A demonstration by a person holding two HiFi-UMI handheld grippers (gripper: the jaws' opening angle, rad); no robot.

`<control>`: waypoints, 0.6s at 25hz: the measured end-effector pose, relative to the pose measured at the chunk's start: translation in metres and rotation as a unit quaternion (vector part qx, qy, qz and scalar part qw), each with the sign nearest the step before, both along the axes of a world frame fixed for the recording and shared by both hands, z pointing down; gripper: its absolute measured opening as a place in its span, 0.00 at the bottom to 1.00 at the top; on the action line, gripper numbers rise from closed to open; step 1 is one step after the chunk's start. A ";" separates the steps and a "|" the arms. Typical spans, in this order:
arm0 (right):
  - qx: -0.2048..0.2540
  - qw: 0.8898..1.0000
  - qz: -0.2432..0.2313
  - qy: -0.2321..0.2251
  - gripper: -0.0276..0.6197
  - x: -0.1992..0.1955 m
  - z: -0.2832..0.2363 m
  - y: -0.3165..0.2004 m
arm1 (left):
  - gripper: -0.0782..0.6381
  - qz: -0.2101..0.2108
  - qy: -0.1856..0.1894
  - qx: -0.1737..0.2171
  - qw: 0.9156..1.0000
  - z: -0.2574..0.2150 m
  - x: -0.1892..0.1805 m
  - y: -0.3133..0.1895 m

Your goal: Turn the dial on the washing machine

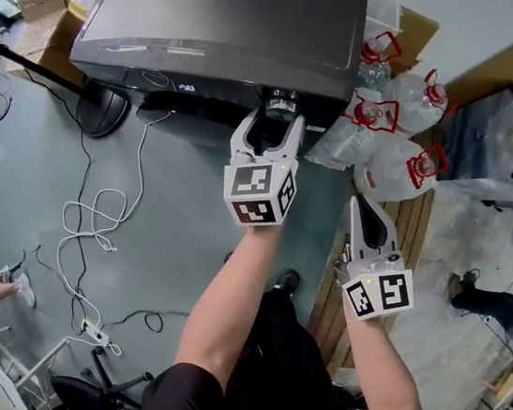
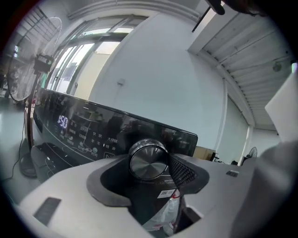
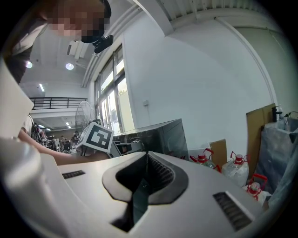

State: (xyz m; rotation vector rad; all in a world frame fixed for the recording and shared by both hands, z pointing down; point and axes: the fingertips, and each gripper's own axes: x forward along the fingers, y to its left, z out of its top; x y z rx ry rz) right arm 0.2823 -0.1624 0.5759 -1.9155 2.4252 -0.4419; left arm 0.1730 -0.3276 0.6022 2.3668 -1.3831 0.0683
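Between the spread, not-yet-clamped jaws of the left hand-held gripper (image 1: 273, 121) sits the washing machine's (image 1: 239, 12) dial (image 2: 149, 159), rigid, polished and probably slippery, best pinched across its rim; the right hand-held gripper (image 1: 358, 202) hangs closed, empty.

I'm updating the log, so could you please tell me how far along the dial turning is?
Done: the left gripper is at the washing machine, its open jaws straddling the dial. In hand: the grip; a gap shows beside the dial. Left: the turn itself. The right gripper hangs back, shut and empty.
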 end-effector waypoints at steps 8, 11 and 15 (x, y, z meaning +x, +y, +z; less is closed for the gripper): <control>-0.001 1.000 0.003 -0.002 0.08 -0.003 0.000 0.003 | 0.49 -0.003 0.054 -0.025 0.998 0.000 -0.003 -0.001; -0.002 1.000 0.006 -0.003 0.08 -0.003 0.000 0.004 | 0.49 -0.002 0.065 -0.030 0.997 0.000 -0.003 -0.001; -0.002 1.000 0.009 -0.007 0.08 -0.003 -0.001 0.006 | 0.50 -0.007 0.095 -0.042 0.995 0.002 -0.005 0.000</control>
